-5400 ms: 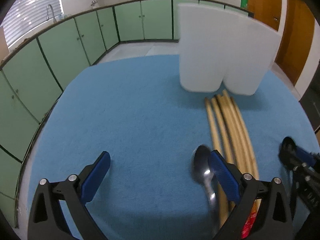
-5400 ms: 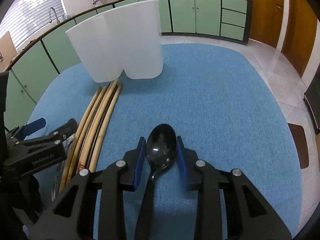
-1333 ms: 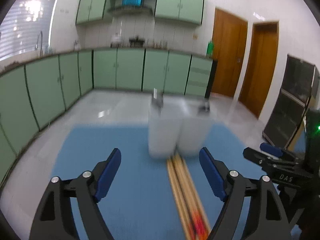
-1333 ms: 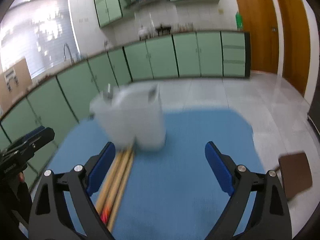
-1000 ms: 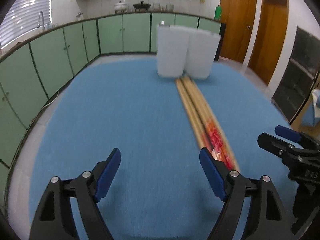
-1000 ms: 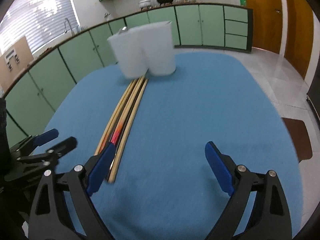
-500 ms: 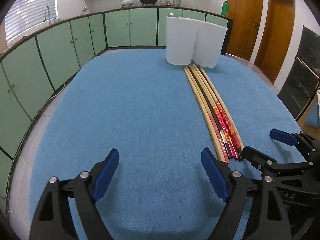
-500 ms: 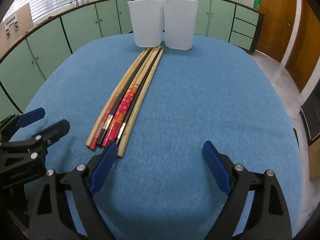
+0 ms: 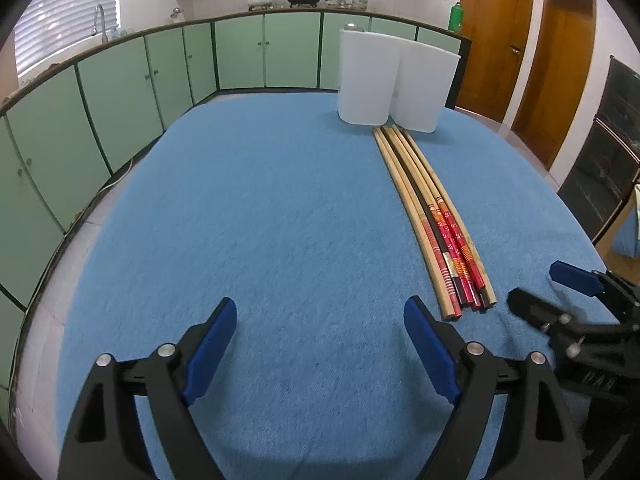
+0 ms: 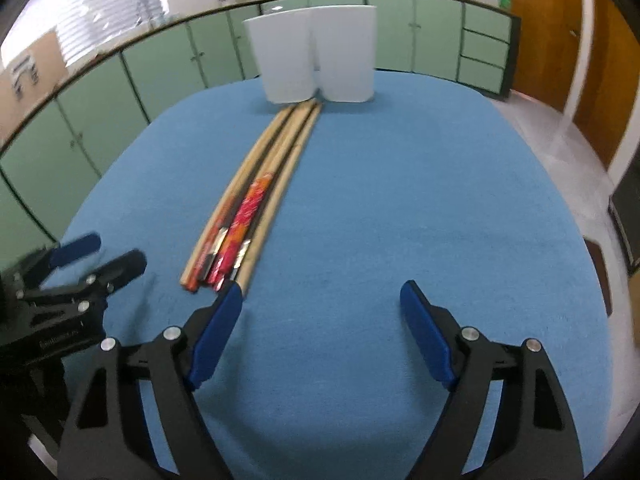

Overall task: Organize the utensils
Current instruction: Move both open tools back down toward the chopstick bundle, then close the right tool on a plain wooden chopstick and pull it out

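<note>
Several long chopsticks (image 9: 430, 216), some plain wood and some with red ends, lie in a bundle on the blue table (image 9: 260, 220); they also show in the right wrist view (image 10: 256, 192). Their far ends touch two white holder cups (image 9: 394, 82) standing side by side, also seen in the right wrist view (image 10: 316, 54). A spoon tip peeks above the left cup's rim. My left gripper (image 9: 320, 344) is open and empty, left of the chopsticks' near ends. My right gripper (image 10: 320, 328) is open and empty; its left finger (image 10: 218, 330) is just before the chopsticks' near ends.
Green kitchen cabinets (image 9: 120, 92) curve around the far and left sides. Wooden doors (image 9: 496, 40) stand at the right. The table edge (image 10: 588, 248) drops to the tiled floor on the right. Each gripper shows in the other's view, the right one (image 9: 576, 312) and the left one (image 10: 76, 272).
Both grippers, each shut on or beside a spoon several seconds ago, are now open and empty. In the last half second the right gripper moved slightly left toward the chopsticks' near ends.
</note>
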`<state>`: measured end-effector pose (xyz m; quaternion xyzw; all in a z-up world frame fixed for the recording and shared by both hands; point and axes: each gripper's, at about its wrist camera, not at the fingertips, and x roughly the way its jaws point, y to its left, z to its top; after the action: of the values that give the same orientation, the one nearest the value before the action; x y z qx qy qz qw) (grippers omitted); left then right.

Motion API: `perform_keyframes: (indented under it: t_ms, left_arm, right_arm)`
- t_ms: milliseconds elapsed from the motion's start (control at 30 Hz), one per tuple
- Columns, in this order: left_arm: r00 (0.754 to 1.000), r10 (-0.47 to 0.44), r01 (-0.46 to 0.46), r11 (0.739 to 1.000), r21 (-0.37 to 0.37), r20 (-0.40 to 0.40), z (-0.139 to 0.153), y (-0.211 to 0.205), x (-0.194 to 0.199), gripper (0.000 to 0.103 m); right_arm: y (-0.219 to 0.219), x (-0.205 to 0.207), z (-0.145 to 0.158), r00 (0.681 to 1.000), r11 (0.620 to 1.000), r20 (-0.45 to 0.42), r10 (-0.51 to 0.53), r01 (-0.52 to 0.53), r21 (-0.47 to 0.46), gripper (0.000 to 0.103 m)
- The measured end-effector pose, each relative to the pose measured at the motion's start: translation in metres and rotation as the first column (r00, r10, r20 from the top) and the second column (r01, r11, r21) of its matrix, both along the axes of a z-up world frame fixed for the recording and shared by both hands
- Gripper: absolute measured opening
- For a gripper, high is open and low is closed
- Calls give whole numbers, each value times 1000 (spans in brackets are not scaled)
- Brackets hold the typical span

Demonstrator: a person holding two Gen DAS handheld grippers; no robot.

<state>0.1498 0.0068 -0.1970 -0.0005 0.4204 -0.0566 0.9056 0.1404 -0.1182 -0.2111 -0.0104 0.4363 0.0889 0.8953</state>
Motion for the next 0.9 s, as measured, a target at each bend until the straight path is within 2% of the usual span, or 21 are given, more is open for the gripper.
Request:
perform_keyframes:
  t_ms: [167, 433, 600, 700, 733, 800, 833, 867, 900]
  left_arm:
    - [1000, -2, 2, 1000, 2, 2, 1, 1, -1, 84]
    - [1000, -3, 3, 1000, 0, -3, 0, 2, 0, 85]
    - [1000, -15, 15, 1000, -4, -5, 0, -4, 0, 85]
    - [1000, -22, 22, 1000, -1, -2, 1, -8, -2, 85]
    - [1000, -23, 23, 1000, -2, -2, 1, -8, -2, 85]
    - [1000, -24, 24, 1000, 2, -1, 1, -9, -3, 85]
    - [1000, -23, 23, 1000, 4, -1, 1, -9, -3, 85]
    - [1000, -21, 21, 1000, 4, -2, 1, -8, -3, 85]
    - [1000, -21, 21, 1000, 4, -3, 0, -7, -3, 85]
  right_arm:
    - [15, 6, -3, 1000, 999, -13, 9, -10, -47, 78]
    - [-16, 5, -1, 995, 992, -8, -97, 96, -79, 77]
    - [-19, 3, 4, 999, 998, -3, -47, 48, 41, 72]
    - [-8, 1, 3, 1000, 999, -7, -19, 19, 49, 60]
    - [-4, 4, 1, 1000, 999, -14, -7, 7, 43, 53]
    - [1, 7, -2, 1000, 1000, -4, -5, 5, 17, 47]
    - [4, 9, -2, 1000, 1000, -1, 6, -6, 13, 38]
    - [5, 9, -2, 1000, 1000, -1, 19, -19, 23, 22]
    - [5, 10, -2, 1000, 999, -6, 29, -29, 33, 13]
